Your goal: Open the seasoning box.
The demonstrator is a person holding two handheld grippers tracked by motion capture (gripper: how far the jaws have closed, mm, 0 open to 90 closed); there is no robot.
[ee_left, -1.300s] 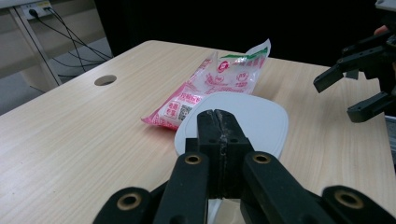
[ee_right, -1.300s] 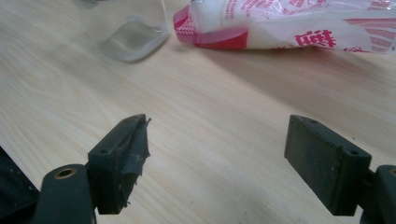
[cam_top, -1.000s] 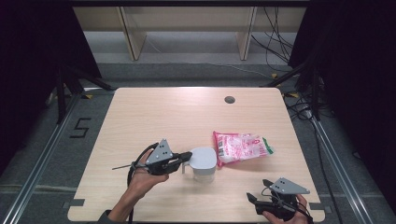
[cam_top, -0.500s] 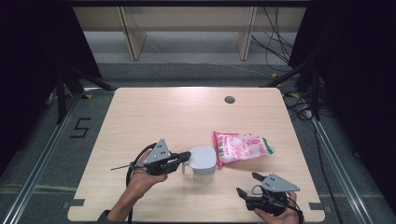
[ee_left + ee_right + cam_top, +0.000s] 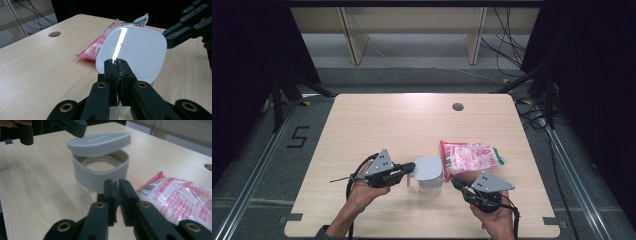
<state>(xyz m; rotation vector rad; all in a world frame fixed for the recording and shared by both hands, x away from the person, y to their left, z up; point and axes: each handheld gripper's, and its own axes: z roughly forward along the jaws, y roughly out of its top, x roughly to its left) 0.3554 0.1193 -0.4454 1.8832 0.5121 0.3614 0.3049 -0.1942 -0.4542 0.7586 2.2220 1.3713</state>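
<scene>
A white container (image 5: 430,185) stands at the front middle of the table, and its white lid (image 5: 428,166) sits tilted and ajar above the rim. My left gripper (image 5: 411,166) reaches in from the left, shut on the lid's near edge (image 5: 116,60). In the right gripper view the lid (image 5: 98,142) hangs clear of the container (image 5: 100,173). My right gripper (image 5: 455,182) is just right of the container. Its jaws have just been closing and are shut with nothing between them (image 5: 115,181). A pink snack bag (image 5: 469,156) lies behind it.
A round cable hole (image 5: 457,106) is set in the far part of the wooden table (image 5: 377,125). Beyond the far edge are shelf legs and loose cables on the floor. The snack bag (image 5: 175,192) lies close to the right of the right gripper's jaws.
My right gripper has moved left from the front right corner toward the container, and its jaws have come together. The left gripper and the lid have stayed in place.
</scene>
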